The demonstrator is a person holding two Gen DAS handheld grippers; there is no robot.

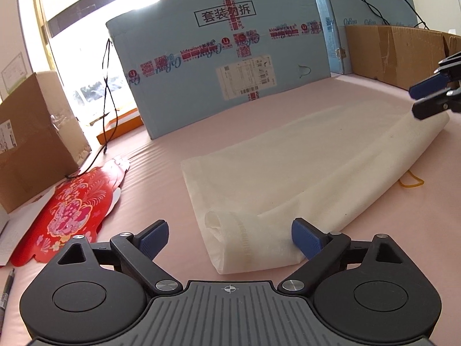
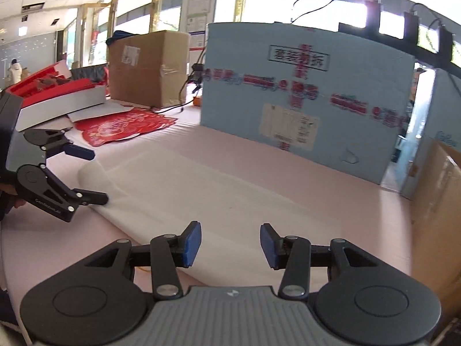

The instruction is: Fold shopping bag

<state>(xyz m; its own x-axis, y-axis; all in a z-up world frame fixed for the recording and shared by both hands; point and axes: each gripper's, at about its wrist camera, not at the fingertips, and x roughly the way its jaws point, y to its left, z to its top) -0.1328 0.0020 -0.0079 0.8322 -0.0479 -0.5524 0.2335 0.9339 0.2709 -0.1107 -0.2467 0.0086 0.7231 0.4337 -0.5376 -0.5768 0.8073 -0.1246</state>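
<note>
Nearest the left wrist camera, the left gripper (image 1: 229,238) stands spread wide over the near end of the shopping bag (image 1: 302,173), its blue pads (image 1: 305,240) clear of the cloth on either side and nothing pinched between them. That white bag lies flat as a long folded strip on the pink surface (image 1: 317,98), running away toward the right gripper (image 2: 230,243), which hovers at the far end with its jaws partly apart and nothing held. A thin yellow cord (image 1: 410,180) peeks out from under one long edge, likely a handle. Judging by its limp creases and rolled end, the bag is light, soft, thin fabric that will sag and drag rather than keep a shape, and it may slide on the smooth surface. Good places to pinch look like the two short ends at their corners, catching all layers together so the fold does not fall open when lifted.
</note>
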